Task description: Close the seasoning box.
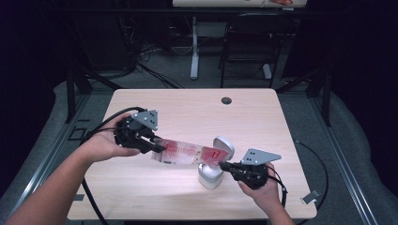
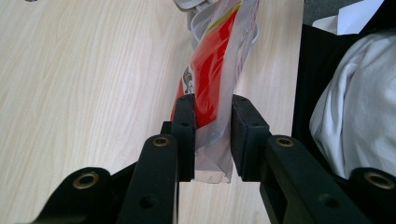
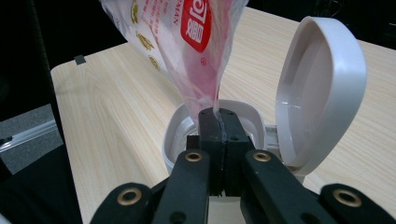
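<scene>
A clear plastic bag with red print hangs stretched between my two grippers above the table. My left gripper is shut on its left end; in the left gripper view the bag sits pinched between the two black pads, at the left gripper. My right gripper is shut on the bag's other end. The right gripper holds the thin corner of the bag right over the open mouth of a small white bin. Its lid stands flipped up. The bin stands near the table's front edge.
A round cable hole lies at the back of the light wooden table. A dark chair and a desk leg stand beyond it. The person's white garment shows past the table edge.
</scene>
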Demonstrator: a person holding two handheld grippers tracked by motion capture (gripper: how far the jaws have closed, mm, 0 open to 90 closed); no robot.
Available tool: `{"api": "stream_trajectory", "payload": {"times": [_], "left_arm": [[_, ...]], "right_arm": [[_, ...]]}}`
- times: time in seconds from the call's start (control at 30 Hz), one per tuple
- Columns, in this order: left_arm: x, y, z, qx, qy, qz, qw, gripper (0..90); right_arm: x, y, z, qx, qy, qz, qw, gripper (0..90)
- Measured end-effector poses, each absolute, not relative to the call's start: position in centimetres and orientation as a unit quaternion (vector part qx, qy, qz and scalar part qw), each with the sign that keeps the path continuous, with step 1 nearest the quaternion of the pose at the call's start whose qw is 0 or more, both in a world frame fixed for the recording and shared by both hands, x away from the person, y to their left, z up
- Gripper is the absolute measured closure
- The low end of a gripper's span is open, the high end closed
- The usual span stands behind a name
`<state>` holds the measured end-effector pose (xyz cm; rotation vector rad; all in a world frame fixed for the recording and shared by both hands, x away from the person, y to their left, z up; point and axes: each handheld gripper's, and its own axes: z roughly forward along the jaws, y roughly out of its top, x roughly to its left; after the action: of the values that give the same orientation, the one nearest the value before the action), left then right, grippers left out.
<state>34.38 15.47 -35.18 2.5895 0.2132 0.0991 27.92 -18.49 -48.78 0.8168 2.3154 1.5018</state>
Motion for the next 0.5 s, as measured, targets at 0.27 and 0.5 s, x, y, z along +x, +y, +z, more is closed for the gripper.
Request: {"api": "stream_trajectory", "payload": {"times": [0.27, 0.5], "left_arm": [[34.41, 15.71, -35.38, 0.96, 0.081, 0.033, 0.265, 73.7], [34.47, 16.16, -35.74, 0.959, 0.086, 0.03, 0.268, 73.7]], "right_arm": [[27.84, -18.4, -48.6, 0.28, 0.798, 0.516, 0.135, 90.0], [27.86, -18.25, -48.41, 0.279, 0.797, 0.517, 0.138, 90.0]]}}
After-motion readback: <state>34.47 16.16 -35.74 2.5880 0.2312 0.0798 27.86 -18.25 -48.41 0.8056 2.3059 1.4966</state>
